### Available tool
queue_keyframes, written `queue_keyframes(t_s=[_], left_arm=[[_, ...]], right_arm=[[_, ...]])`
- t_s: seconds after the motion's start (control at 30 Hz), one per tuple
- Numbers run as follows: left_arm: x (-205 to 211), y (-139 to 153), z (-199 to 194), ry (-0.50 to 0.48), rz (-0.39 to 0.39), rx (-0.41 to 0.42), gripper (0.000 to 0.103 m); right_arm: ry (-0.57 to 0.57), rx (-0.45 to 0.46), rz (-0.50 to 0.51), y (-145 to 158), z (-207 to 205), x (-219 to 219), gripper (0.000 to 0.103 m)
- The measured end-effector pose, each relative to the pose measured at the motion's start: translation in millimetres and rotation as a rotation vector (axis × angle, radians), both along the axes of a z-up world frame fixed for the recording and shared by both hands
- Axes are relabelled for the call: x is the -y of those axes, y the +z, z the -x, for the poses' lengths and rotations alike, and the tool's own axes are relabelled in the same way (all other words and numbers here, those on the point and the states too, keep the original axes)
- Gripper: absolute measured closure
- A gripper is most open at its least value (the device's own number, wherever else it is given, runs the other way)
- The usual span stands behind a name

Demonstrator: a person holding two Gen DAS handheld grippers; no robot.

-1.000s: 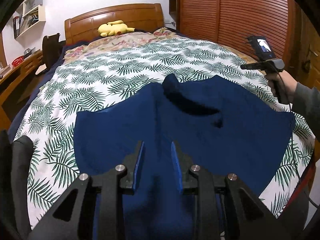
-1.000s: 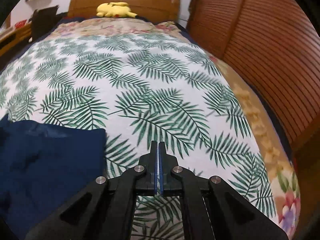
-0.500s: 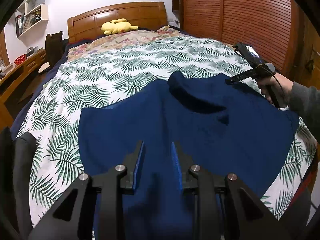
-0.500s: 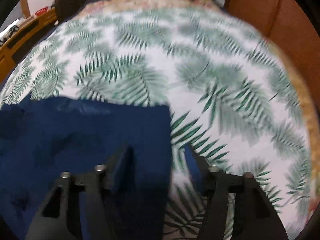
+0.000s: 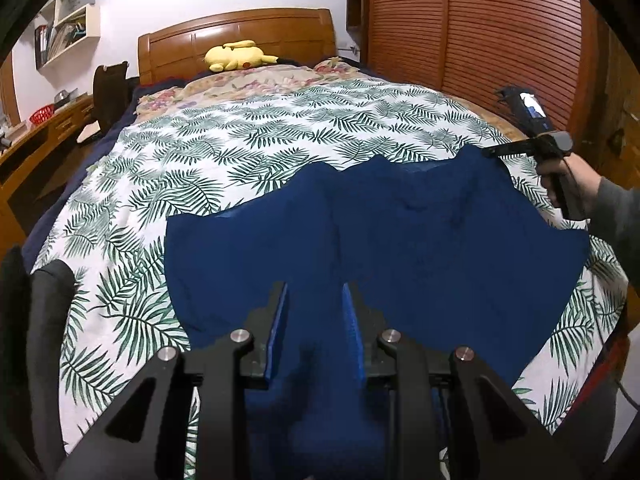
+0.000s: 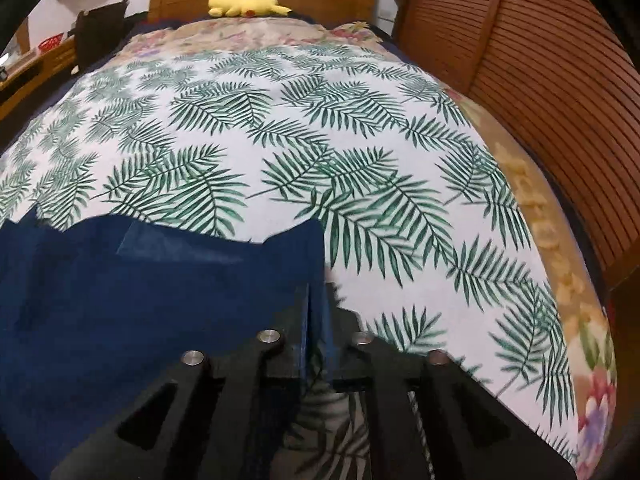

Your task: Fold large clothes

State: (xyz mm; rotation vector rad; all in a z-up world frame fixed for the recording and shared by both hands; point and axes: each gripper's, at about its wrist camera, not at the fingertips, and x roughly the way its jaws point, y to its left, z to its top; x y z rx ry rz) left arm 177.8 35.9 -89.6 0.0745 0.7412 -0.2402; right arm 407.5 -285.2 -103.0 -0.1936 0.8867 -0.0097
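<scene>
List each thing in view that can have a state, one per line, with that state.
Blue garment: spread on the bed, far edge rumpled.
Left gripper: fingers apart, blue cloth between them.
Right gripper: jaws closing over the garment's right edge.
Yellow plush toy: lying by the headboard.
Leaf-print bedspread: laid flat.

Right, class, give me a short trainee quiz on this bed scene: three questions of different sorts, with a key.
1. What lies by the headboard? A) a yellow soft toy B) a book C) a folded towel
2. True or false: the blue garment is folded into a small square.
3. Which tongs have the garment's corner between them?
Key: 1 A. 2 False: it lies spread out on the leaf-print bedspread. 3 The right tongs, which are closing on that corner.
</scene>
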Motion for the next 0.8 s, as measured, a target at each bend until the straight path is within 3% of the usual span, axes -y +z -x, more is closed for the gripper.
queue_keyframes(t_s=[0.07,0.13,0.27,0.43,0.8], left_arm=[[0,0,3,-0.005,-0.008,0.005,0.076],[-1,1,6,-0.003,-0.008,0.007,0.076],[-3,7,14,-0.002,0.006,0.025,0.076],[-5,6,28,-0.008,0.013,0.03,0.075],[-29,-1,64,0.051,0.024,0.011,0.075]], right_arm=[[0.032,0.016,-0.006,7,15,-2,0.063],[0.081,0.033,-0.02,15,33,-8,0.057],[0.19,0.03,-0.071,29,83,-22,0.055],[0.288,0.003,-0.122,25,150,-28,0.056],[0.268,-0.092,-0.128,-26,217,-10,0.049]])
